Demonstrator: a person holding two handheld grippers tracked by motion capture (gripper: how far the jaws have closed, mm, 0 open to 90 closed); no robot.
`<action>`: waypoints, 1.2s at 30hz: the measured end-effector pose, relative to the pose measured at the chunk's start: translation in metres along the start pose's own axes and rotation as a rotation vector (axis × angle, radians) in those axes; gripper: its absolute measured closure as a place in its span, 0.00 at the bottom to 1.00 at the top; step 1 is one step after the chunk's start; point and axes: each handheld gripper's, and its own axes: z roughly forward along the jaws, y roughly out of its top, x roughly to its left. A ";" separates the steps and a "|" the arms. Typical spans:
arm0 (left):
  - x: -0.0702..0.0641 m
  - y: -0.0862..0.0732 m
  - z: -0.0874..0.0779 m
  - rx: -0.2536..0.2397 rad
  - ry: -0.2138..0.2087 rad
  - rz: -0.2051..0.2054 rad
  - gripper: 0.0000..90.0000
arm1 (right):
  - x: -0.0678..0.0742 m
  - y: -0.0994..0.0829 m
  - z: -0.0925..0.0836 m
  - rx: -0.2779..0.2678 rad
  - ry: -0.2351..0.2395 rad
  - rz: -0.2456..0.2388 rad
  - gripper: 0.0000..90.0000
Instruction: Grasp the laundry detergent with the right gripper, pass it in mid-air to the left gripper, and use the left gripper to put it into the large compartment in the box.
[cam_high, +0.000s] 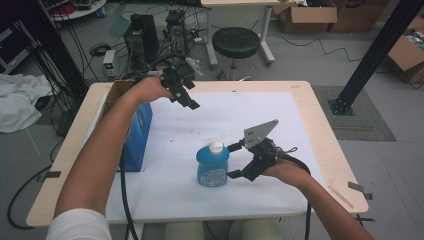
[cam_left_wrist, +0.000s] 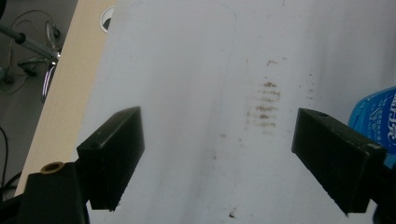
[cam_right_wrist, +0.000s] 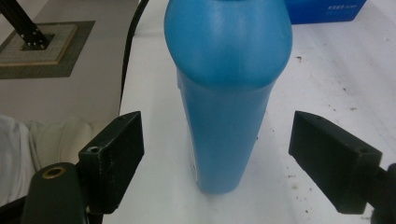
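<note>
A blue plastic bottle with a white cap stands upright near the middle of the white mat. My right gripper sits just right of it, open, its jaws level with the bottle's sides but apart from them. In the right gripper view the bottle rises between and just beyond the two jaws of my right gripper. My left gripper hangs open above the mat's far left part, empty. In the left gripper view my left gripper points down at stained mat, with the bottle at the right edge.
A blue box stands on the table's left side, with an open cardboard box behind it. The white mat covers most of the wooden table. Beyond the far edge are a black stool, computer towers and cables.
</note>
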 end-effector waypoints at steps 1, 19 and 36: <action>0.000 0.000 0.000 -0.001 0.000 -0.001 0.20 | 0.000 0.000 0.000 0.000 0.000 0.000 0.20; -0.001 0.001 0.001 0.001 0.002 0.001 0.20 | 0.003 -0.004 0.021 -0.074 -0.011 -0.001 0.20; -0.002 0.002 0.001 -0.002 0.006 0.004 0.20 | 0.005 -0.011 0.042 -0.119 -0.027 0.008 0.20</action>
